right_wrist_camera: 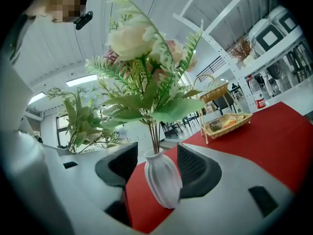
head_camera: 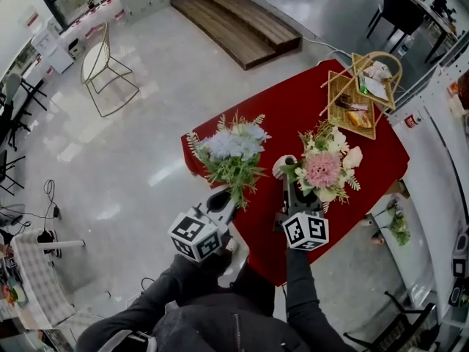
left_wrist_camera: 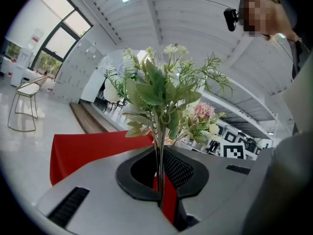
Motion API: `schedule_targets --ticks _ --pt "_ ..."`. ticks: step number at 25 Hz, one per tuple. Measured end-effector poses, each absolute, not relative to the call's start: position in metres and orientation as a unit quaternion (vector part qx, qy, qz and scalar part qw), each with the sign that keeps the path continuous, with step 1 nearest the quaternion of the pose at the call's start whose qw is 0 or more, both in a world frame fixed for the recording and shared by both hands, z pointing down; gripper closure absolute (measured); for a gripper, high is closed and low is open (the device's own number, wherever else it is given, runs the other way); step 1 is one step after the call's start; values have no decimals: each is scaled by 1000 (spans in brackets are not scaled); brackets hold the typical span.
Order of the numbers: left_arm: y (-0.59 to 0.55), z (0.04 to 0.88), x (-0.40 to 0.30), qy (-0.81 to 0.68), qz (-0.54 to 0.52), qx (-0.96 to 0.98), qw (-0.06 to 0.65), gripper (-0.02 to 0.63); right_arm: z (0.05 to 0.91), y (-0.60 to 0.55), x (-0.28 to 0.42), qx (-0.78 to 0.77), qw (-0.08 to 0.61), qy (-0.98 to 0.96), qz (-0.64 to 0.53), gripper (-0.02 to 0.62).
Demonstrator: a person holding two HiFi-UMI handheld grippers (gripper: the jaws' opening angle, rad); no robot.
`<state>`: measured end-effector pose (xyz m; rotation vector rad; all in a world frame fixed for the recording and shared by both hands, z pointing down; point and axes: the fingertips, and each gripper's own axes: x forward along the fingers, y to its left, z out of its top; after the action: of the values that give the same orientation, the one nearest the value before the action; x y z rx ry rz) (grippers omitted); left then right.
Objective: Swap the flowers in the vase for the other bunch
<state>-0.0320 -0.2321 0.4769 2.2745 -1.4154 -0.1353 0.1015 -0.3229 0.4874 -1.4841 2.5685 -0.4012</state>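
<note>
At the bottom of the head view, nearest the person, the left gripper (head_camera: 223,199) has its jaws closed tight on the thin green stems (left_wrist_camera: 159,146) of the pale blue bunch (head_camera: 233,147). It holds the bunch upright off the left edge of the red desk (head_camera: 293,108). Just to its right, the right gripper (head_camera: 288,180) points level across the desk with its jaws wide apart. The white ribbed vase (right_wrist_camera: 161,180) stands between them, and a clear gap shows on its left side, so nothing is gripped. The pink bunch (head_camera: 322,169) sits in that vase, its stems gathered into the narrow neck and its heads leaning toward the right of the frame. The vase looks glazed and hard, so it is probably slippery and breakable, and with so much foliage above a small foot it is likely top-heavy. Taking it around the widest part of the belly would steady it best. The flowers look artificial, light and springy, with wiry stems that should bear a firm pinch. The cluster of stems just above the neck seems the best place to take hold, well clear of the soft blooms. Farther off, toward the upper right, wicker baskets (head_camera: 352,101) rest on the far end of the desk.
</note>
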Motion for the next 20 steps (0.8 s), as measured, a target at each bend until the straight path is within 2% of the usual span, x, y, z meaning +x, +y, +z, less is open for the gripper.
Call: schedule_targets --ticks 20 --pt "-231 477 -31 -510 -49 828 229 586 468 -339 92 -490 103 860 -98 392"
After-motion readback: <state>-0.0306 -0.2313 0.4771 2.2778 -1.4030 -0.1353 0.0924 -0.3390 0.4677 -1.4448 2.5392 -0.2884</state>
